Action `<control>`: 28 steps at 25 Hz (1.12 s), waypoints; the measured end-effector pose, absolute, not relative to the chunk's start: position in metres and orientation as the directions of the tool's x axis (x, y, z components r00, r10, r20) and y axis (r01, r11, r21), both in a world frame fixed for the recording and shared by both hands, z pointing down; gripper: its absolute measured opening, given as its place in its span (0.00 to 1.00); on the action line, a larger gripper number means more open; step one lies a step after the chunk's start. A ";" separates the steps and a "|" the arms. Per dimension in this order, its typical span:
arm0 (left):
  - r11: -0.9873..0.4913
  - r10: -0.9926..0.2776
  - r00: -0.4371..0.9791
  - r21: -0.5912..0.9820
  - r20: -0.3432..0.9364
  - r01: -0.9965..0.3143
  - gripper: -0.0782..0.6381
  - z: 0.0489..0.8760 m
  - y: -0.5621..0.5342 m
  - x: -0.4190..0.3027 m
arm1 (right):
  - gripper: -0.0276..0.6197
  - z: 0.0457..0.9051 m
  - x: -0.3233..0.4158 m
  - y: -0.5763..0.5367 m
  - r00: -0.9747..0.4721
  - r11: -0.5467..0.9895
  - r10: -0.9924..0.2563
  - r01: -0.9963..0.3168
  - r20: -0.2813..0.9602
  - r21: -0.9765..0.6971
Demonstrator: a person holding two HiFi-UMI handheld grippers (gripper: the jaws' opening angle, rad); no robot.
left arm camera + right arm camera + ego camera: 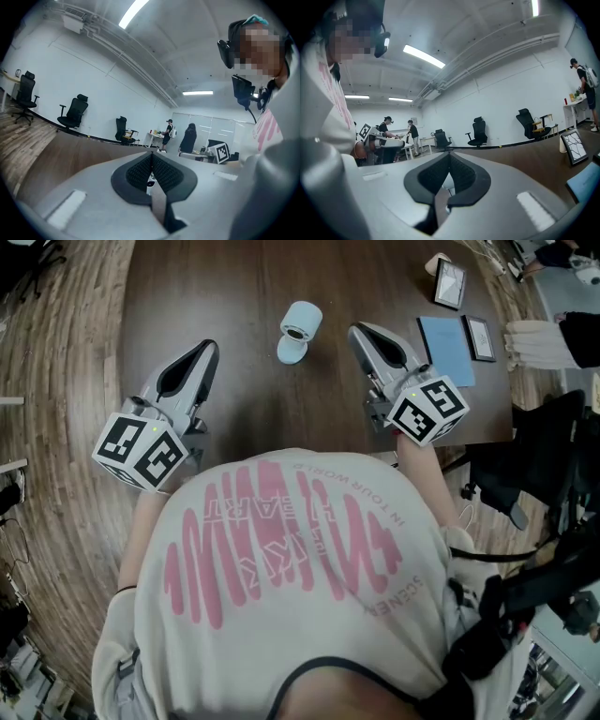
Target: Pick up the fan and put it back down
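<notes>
Right gripper (359,331) near fan (300,326), apart

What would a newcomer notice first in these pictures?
The person's white shirt with pink print fills the lower half of the head view. Above it, the left gripper and the right gripper are both shut and empty. A small pale blue fan sits untouched between them on the dark wooden table.
</notes>
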State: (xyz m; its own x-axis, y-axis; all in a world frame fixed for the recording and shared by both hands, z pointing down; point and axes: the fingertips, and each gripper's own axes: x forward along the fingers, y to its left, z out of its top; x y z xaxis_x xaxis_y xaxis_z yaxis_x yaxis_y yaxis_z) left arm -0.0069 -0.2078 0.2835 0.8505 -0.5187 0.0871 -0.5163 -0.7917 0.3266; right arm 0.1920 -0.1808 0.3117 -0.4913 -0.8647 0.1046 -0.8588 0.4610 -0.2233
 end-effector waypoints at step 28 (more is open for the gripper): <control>-0.774 -0.541 0.835 0.330 0.096 -0.540 0.14 0.288 -0.204 -0.014 | 0.05 0.324 0.188 -0.190 -0.518 0.477 -0.844 -0.843 0.139 -0.249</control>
